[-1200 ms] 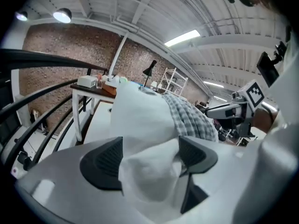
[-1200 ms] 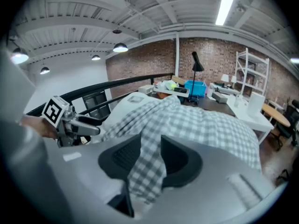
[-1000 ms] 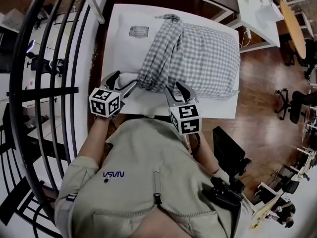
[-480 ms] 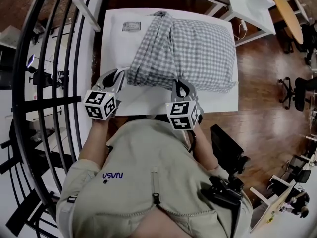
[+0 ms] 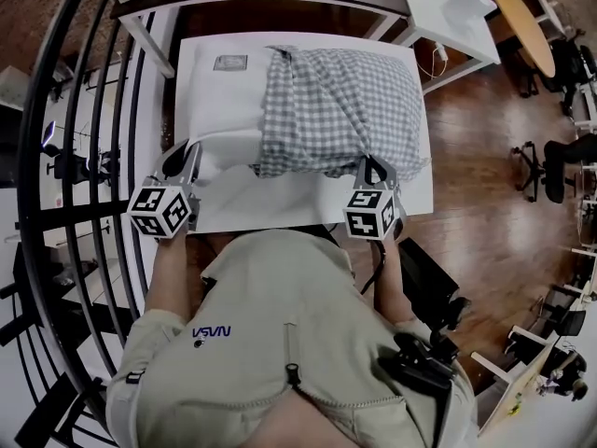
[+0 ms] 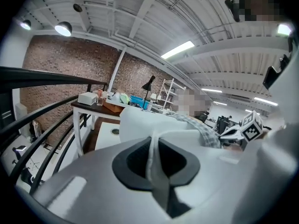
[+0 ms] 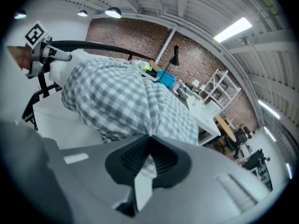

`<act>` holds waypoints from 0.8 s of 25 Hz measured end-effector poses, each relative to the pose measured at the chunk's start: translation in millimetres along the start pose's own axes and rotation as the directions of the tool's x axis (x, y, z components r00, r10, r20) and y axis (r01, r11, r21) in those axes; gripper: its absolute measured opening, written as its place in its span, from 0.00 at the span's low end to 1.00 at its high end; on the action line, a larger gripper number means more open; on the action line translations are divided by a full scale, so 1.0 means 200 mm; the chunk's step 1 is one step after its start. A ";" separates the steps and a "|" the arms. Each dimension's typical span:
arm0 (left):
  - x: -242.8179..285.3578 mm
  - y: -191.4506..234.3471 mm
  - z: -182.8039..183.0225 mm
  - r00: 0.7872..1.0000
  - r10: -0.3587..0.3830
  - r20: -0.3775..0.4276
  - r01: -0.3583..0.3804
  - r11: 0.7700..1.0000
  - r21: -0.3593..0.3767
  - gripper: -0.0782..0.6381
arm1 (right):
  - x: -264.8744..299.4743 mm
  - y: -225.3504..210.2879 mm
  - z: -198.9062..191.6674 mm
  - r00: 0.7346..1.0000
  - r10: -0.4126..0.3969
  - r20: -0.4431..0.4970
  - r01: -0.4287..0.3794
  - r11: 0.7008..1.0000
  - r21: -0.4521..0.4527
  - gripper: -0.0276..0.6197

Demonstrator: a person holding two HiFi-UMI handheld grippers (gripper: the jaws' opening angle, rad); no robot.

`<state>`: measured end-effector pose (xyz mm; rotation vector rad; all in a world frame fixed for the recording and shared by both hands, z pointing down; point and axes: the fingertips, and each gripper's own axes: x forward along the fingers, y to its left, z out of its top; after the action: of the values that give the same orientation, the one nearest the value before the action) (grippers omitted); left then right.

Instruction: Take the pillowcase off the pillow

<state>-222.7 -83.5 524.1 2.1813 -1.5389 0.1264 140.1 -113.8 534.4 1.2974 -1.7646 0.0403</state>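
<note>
Table: a white rectangular table (image 5: 280, 215); the strip nearest the person is bare.
Pillow: the white pillow (image 5: 224, 124) lies on the table, its left part uncovered.
Pillowcase: the grey-and-white checked pillowcase (image 5: 340, 101) covers the right part of the pillow, its open edge bunched across the middle.
Left gripper: the left gripper (image 6: 153, 144) is at the pillow's near left corner. Its jaws have just been closing and now pinch a fold of the white pillow cloth.
Right gripper: the right gripper (image 7: 149, 146) is at the near right corner, jaws pressed together on a pinch of the checked pillowcase.
Floor: reddish-brown wooden floor (image 5: 476, 157) lies to the right of the table.
Railing: a black metal railing (image 5: 84, 110) curves along the table's left side.
Walls and ceiling: a brick wall (image 6: 60, 73) rises behind the table. The ceiling is white with beams, round lamps (image 6: 63, 28) and strip lights.
Other furniture: a cluttered second table (image 6: 93, 107) stands beyond the far edge, bearing a black desk lamp (image 6: 148, 83). Office chairs (image 5: 550, 171) stand at the far right.
</note>
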 end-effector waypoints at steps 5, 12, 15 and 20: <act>0.00 0.07 -0.22 0.997 0.051 -0.066 -0.054 0.997 -0.050 0.15 | 0.13 0.02 -0.18 0.994 0.045 -0.099 -0.045 0.999 0.007 0.06; 0.06 0.05 -0.41 0.989 0.043 -0.142 -0.052 0.997 -0.059 0.19 | 0.25 0.12 -0.22 0.977 0.161 -0.141 -0.155 0.987 0.051 0.06; 0.01 -0.03 -0.33 0.990 -0.001 -0.143 0.001 1.000 0.000 0.31 | 0.26 0.11 -0.22 0.969 0.209 -0.135 -0.202 0.977 0.065 0.06; -0.02 -0.18 -0.08 0.983 -0.059 -0.171 0.084 0.986 0.141 0.47 | 0.23 0.08 -0.20 0.952 0.275 -0.133 -0.264 0.960 0.094 0.09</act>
<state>-189.4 -64.3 525.1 2.2729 -1.3958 0.4014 151.6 -120.2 595.2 1.0682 -1.8158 0.3506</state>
